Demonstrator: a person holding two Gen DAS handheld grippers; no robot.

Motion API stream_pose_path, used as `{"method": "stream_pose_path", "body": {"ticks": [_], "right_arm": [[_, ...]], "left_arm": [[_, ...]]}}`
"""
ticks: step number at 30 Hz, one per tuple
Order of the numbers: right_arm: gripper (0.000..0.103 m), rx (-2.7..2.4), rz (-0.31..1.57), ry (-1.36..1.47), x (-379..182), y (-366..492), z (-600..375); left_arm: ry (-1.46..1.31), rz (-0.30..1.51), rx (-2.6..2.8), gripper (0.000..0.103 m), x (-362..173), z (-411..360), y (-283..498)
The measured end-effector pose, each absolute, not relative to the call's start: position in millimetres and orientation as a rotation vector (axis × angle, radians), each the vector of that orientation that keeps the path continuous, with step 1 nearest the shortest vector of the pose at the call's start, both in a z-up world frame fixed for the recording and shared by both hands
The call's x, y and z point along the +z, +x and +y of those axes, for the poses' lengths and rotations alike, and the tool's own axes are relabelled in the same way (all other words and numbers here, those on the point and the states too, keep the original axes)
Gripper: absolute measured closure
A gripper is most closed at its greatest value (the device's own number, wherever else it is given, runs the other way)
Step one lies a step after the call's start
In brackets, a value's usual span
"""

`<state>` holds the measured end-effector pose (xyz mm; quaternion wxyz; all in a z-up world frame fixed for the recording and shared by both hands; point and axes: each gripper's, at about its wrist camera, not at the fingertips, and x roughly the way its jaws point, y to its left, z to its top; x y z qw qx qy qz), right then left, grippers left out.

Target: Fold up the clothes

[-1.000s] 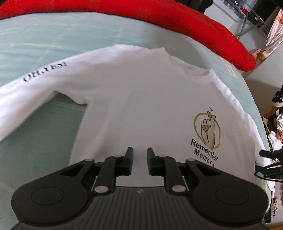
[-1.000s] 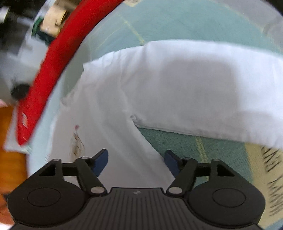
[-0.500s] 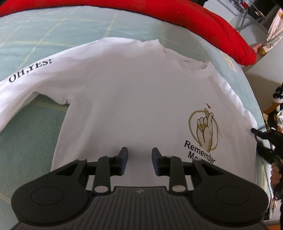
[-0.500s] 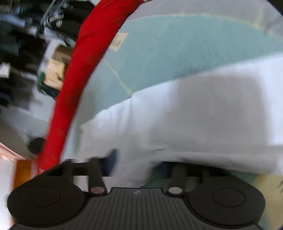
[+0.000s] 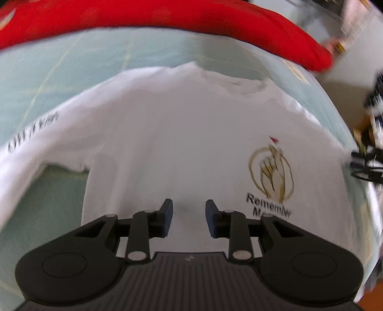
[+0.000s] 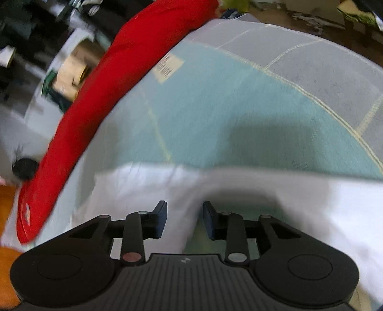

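Two grippers, jaws apart and empty: left gripper (image 5: 189,219) above the white T-shirt (image 5: 182,143) spread flat on the teal mat (image 6: 227,100); right gripper (image 6: 183,220) over its sleeve (image 6: 299,198); red cushion (image 5: 167,19) behind

left tool (image 5: 189,217): fingers parted, a clear gap between the blue pads (image 5: 167,216), nothing held, pointing forward and low | right tool (image 6: 183,220): fingers likewise parted, pads (image 6: 160,219) apart, nothing clamped between them, angled downward | hands and arms: hidden behind both cameras | both views motion-blurred
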<state>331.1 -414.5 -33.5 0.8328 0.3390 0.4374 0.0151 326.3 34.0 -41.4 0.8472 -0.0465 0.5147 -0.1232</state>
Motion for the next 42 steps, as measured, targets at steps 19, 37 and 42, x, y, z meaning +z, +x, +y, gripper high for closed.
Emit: {"method": "stream_pose_path", "body": {"ticks": [19, 37, 42], "right_arm": [[0.007, 0.415, 1.242, -0.286, -40, 195, -286], [0.001, 0.489, 1.243, -0.324, -39, 163, -256], [0.016, 0.382, 1.221, -0.157, -18, 143, -233]], "left_arm": [[0.448, 1.145, -0.575, 0.058, -34, 3, 193], [0.497, 1.138, -0.635, 0.051, -41, 8, 176], [0.493, 1.009, -0.761, 0.051, -31, -10, 194]]}}
